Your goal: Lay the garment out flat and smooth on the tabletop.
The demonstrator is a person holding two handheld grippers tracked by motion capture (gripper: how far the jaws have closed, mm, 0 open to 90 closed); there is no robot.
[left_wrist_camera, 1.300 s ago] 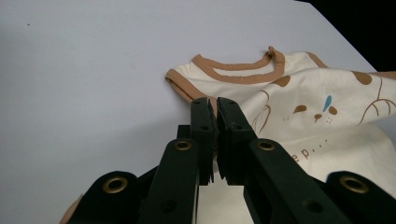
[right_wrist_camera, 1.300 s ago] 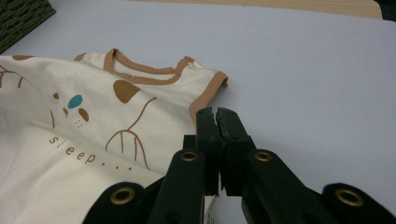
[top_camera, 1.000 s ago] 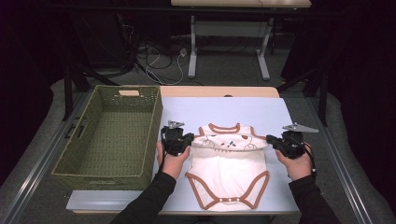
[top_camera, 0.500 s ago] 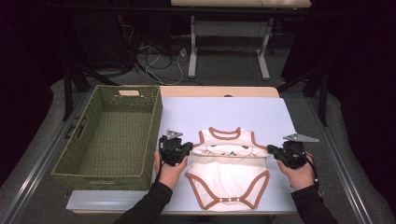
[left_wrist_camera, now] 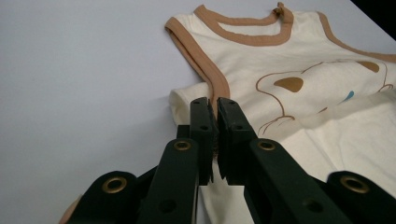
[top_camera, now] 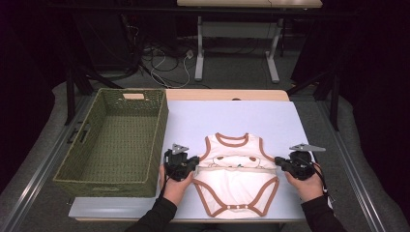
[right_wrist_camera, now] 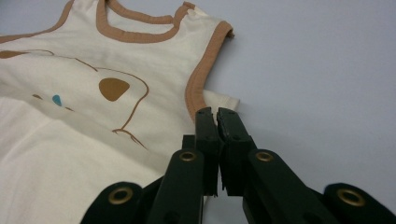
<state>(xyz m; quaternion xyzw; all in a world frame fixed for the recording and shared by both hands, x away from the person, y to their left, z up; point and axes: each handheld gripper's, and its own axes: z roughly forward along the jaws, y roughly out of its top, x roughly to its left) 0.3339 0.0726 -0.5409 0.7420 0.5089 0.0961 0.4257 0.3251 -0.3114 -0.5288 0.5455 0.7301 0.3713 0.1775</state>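
Green woven rectangular basket (top_camera: 112,137), left on the pale table (top_camera: 251,116). Left gripper (top_camera: 192,163) clenched on the left side edge of a cream baby bodysuit with brown trim (top_camera: 237,181), lying mid-table, apparently folded across its middle. Right gripper (top_camera: 279,162) clenched on its right edge.

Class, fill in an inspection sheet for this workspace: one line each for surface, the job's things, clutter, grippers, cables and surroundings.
Surface: pale blue table top, flat, bare around the garment.
Job's things: cream baby bodysuit with brown trim, lying flat, neck away from the person, a crease across its middle.
Clutter: green woven basket to the left, nothing seen inside.
Grippers: left hand-held gripper shut on the bodysuit's side edge; right hand-held gripper shut on the opposite side edge.
Cables: loose cables on the floor beyond the table.
Surroundings: dark room, another table's white legs behind.
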